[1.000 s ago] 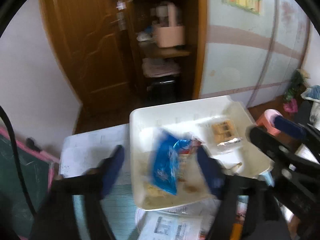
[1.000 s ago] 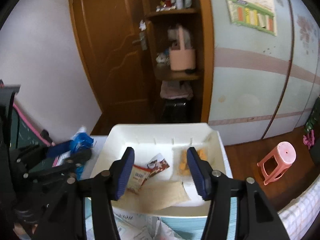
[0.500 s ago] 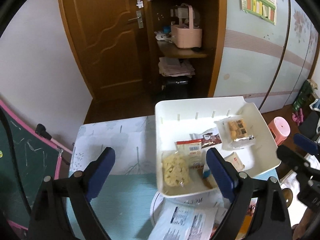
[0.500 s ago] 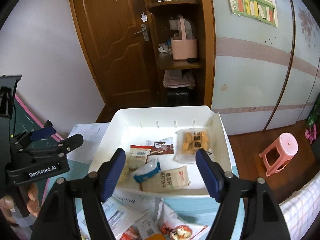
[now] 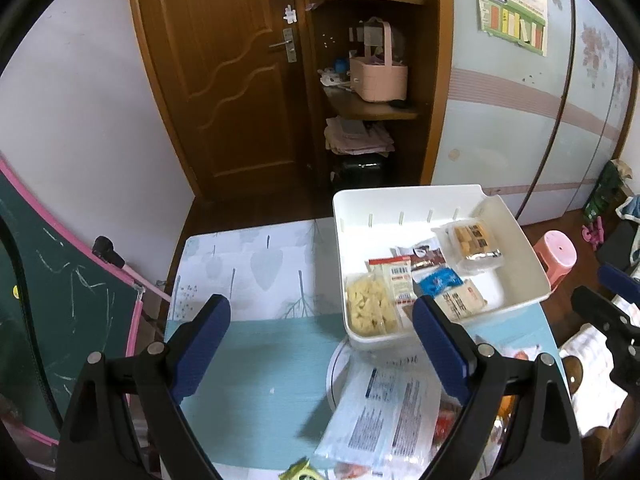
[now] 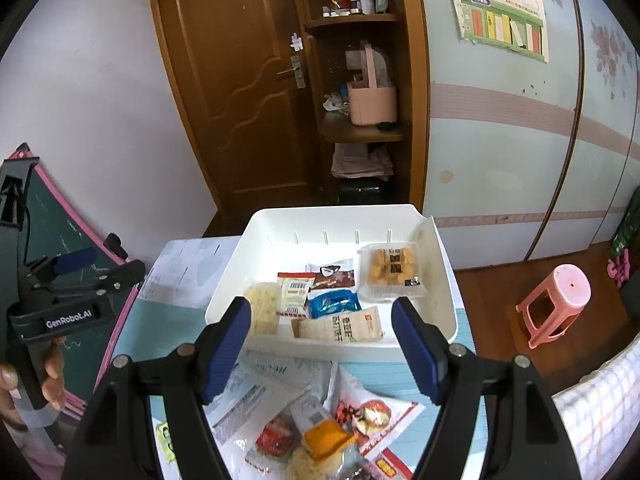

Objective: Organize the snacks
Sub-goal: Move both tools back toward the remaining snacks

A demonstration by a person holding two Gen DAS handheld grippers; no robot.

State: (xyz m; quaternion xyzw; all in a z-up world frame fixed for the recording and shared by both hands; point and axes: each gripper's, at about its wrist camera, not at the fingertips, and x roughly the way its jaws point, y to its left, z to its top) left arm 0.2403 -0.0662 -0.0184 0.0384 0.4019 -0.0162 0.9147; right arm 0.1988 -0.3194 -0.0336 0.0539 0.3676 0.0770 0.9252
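Straight ahead of my hand-held gripper stands a brown wooden door (image 5: pixel 224 80), closed, with a metal handle. Just right of it I see open corner shelves (image 5: pixel 372 108) in the same wood; a pink basket (image 5: pixel 378 80) sits on the middle shelf and folded cloths lie below. To the left is a plain white wall (image 5: pixel 80 100). To the right are pale wardrobe panels (image 6: pixel 500 140) with a pink stripe and a colourful poster (image 6: pixel 500 20). The floor (image 6: pixel 492 300) is dark wood, and a pink stool (image 6: pixel 560 300) stands on it. Daylight is soft.
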